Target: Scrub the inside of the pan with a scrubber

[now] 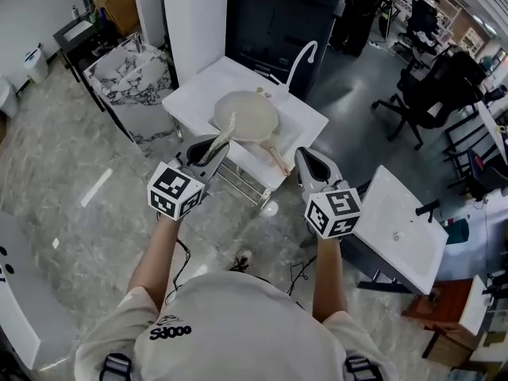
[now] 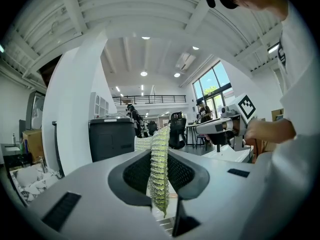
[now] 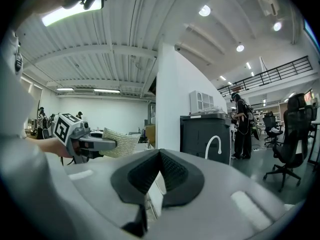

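A cream pan (image 1: 246, 115) with a wooden handle (image 1: 275, 159) lies in the white sink (image 1: 197, 95) below and ahead of both grippers. My left gripper (image 1: 213, 151) is shut on a pale green netted scrubber (image 1: 227, 131), which hangs over the pan's near left rim. In the left gripper view the scrubber (image 2: 160, 166) stands edge-on between the pads (image 2: 135, 176). My right gripper (image 1: 311, 163) hovers just right of the pan handle, its jaws shut with nothing between them (image 3: 159, 171). From the right gripper view the left gripper (image 3: 87, 144) and its scrubber (image 3: 120, 142) show at the left.
A white faucet (image 1: 300, 58) curves over the sink's far side. Behind stand a black cabinet (image 1: 278, 22) and a white pillar (image 1: 194, 14). A second white basin (image 1: 401, 228) sits at the right, office chairs (image 1: 432, 94) beyond, a marble-topped table (image 1: 127, 70) at the left.
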